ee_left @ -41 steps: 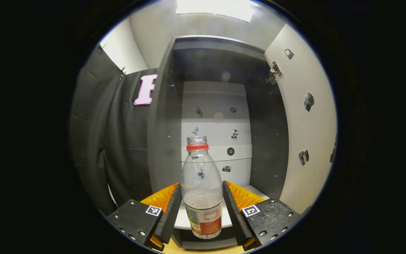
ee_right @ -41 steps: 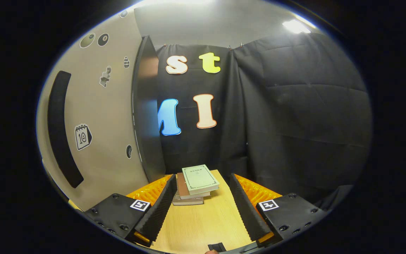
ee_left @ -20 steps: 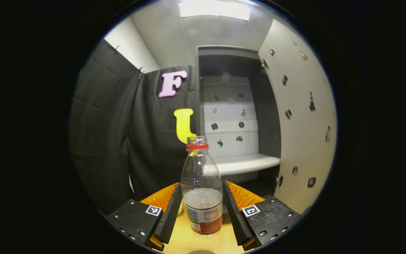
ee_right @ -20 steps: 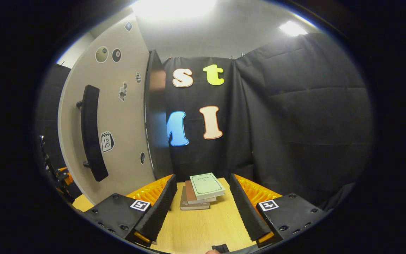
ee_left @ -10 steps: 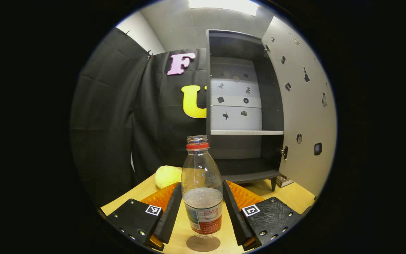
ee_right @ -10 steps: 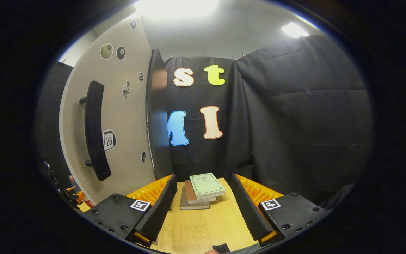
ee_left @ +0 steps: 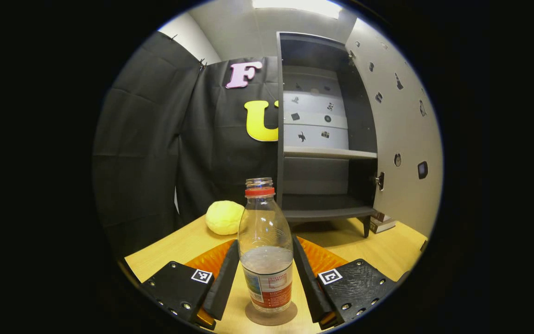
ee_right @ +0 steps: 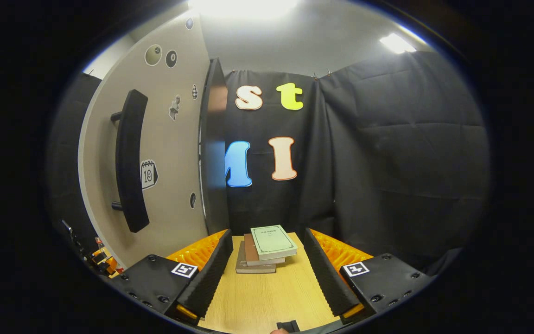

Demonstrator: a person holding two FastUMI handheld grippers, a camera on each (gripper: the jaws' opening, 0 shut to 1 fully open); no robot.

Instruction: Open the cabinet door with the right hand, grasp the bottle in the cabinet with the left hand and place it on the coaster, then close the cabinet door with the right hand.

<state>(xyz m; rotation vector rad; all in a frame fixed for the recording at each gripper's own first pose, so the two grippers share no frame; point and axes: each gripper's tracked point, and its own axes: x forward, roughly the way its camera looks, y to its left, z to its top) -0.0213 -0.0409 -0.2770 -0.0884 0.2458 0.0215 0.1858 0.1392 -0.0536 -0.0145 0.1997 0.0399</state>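
The left gripper (ee_left: 265,278) is closed on the bottle (ee_left: 266,246), one black finger pressing each side of its lower body. The bottle stands upright between the fingers, uncapped, with a red ring at its neck and some clear liquid in the bottom. Its base sits over the round brown coaster (ee_left: 270,316) on the wooden table (ee_left: 169,253); whether it touches the coaster cannot be told.

Ahead and to the right of this gripper stands the dark cabinet (ee_left: 325,139), its pale door (ee_left: 399,134) swung open on the right. A yellow ball (ee_left: 224,217) lies just ahead to the left.

The right gripper (ee_right: 264,273) is open, its fingers spread with nothing between them. A stack of books (ee_right: 264,248) lies on the table ahead. The cabinet door, with its black handle (ee_right: 130,160), stands to its left.
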